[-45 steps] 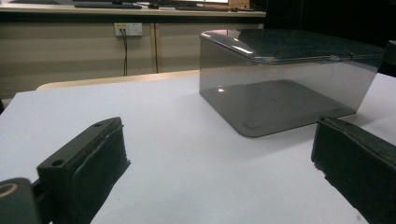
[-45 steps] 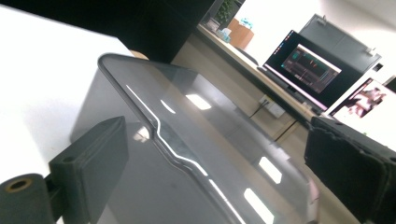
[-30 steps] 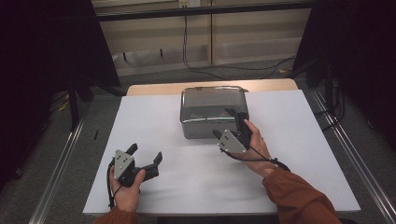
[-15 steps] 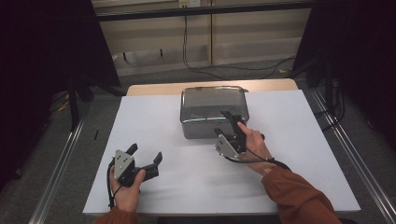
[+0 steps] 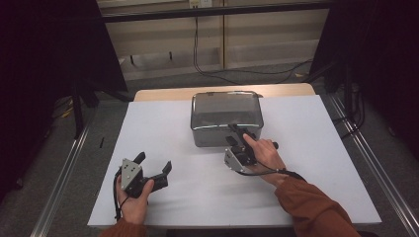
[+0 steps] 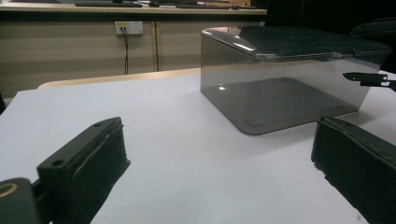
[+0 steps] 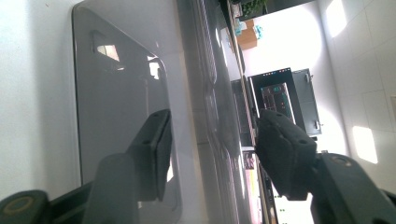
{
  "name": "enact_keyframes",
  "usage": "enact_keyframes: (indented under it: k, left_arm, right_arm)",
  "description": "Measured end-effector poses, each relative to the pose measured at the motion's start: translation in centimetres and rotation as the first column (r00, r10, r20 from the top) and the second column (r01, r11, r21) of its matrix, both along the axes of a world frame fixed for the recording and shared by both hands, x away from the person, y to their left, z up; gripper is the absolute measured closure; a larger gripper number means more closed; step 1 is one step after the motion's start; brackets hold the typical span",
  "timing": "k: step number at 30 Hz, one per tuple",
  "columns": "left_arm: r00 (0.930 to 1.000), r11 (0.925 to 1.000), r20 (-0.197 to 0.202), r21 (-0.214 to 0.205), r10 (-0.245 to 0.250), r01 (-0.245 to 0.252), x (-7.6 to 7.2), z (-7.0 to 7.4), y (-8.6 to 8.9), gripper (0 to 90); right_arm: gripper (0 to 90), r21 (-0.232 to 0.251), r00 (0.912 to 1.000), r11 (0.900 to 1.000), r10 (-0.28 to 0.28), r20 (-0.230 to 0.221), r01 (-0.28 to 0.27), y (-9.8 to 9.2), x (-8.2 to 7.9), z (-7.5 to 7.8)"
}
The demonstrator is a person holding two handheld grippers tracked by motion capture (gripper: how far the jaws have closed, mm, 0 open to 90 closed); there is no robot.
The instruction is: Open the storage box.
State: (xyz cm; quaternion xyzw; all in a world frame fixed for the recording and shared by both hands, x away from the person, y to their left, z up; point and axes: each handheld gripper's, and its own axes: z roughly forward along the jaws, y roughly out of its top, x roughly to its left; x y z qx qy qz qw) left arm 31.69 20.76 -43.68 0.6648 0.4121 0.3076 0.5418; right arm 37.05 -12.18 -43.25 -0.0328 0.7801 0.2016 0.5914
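Observation:
A smoke-grey clear plastic box (image 5: 226, 116) with its lid on stands at the back middle of the white table (image 5: 306, 148). My right gripper (image 5: 233, 136) is turned on its side at the box's front right corner. In the right gripper view its jaws have just been closing, and the lid's rim (image 7: 210, 93) runs between the right gripper (image 7: 210, 140) pads with gaps on both sides. My left gripper (image 5: 154, 162) rests open on the table at the front left, empty, facing the box (image 6: 280, 88) from well short of it.
The wooden table edge (image 5: 163, 94) shows behind the white sheet. Metal rails (image 5: 64, 182) run along both sides of the table. Cables (image 5: 237, 74) lie on the floor behind. The right gripper's tip (image 6: 369, 77) pokes in beside the box in the left gripper view.
The right gripper has shifted slightly at the box's front right corner and its jaws have narrowed around the lid edge. The left hand and gripper have stayed put.

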Motion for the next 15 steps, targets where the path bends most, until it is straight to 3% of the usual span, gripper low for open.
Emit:
enact_keyframes:
  k: [7,13,15]
  left_arm:
    - [0.9999,0.9998,0.004,0.014,0.013,-0.013,-0.05,0.03,0.13,3.0]
    - [0.9999,0.9994,0.005,0.032,0.013,-0.014,-0.07,0.05,0.15,2.9]
    - [0.9999,0.9998,0.008,0.018,0.008,-0.008,-0.06,0.05,0.13,2.7]
  right_arm:
    - [64.1,-0.033,0.9999,0.9993,-0.015,0.001,0.015,0.19,0.11,-0.08]
    - [69.2,-0.051,0.9998,0.9985,-0.017,0.012,0.018,0.37,0.01,0.00]
    - [71.9,-0.050,0.9998,0.9986,-0.016,0.014,0.017,0.39,-0.03,0.07]
